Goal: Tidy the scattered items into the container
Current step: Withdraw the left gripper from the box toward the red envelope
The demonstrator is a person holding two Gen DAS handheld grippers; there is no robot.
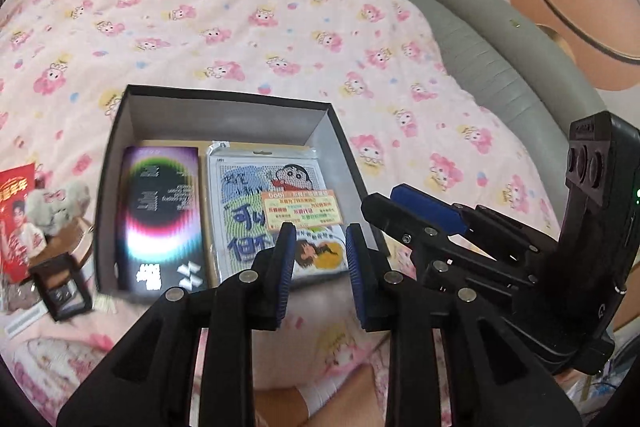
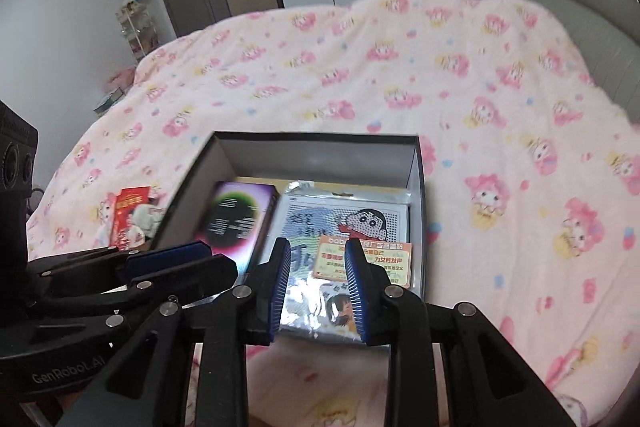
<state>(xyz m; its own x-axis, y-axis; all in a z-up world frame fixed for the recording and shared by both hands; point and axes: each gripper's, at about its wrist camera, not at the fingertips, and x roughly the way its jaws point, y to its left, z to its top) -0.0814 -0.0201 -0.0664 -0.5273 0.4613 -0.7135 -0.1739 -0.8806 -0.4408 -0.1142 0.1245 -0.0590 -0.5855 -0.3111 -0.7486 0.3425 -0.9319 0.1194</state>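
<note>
A black box with grey inner walls [image 1: 224, 107] [image 2: 320, 155] stands on the pink quilt. Inside lie a shiny purple album box [image 1: 160, 211] [image 2: 236, 219] and a cartoon packet [image 1: 256, 195] [image 2: 360, 223] with an orange card [image 1: 304, 207] on top. Left of the box lie a red envelope [image 1: 16, 203] [image 2: 130, 215], a grey plush toy [image 1: 60, 207] and a small black case [image 1: 60, 291]. My left gripper [image 1: 320, 231] hovers over the box's near edge, open and empty. My right gripper [image 2: 318, 247] hangs beside it, also open with nothing between its pads.
The quilt [image 1: 280, 27] covers the whole bed. A grey padded headboard [image 1: 480, 39] runs along the right. A white strip [image 1: 24, 319] lies by the black case. A person's leg with a white sock [image 1: 316, 395] shows below. A door and shelves [image 2: 136, 27] stand beyond the bed.
</note>
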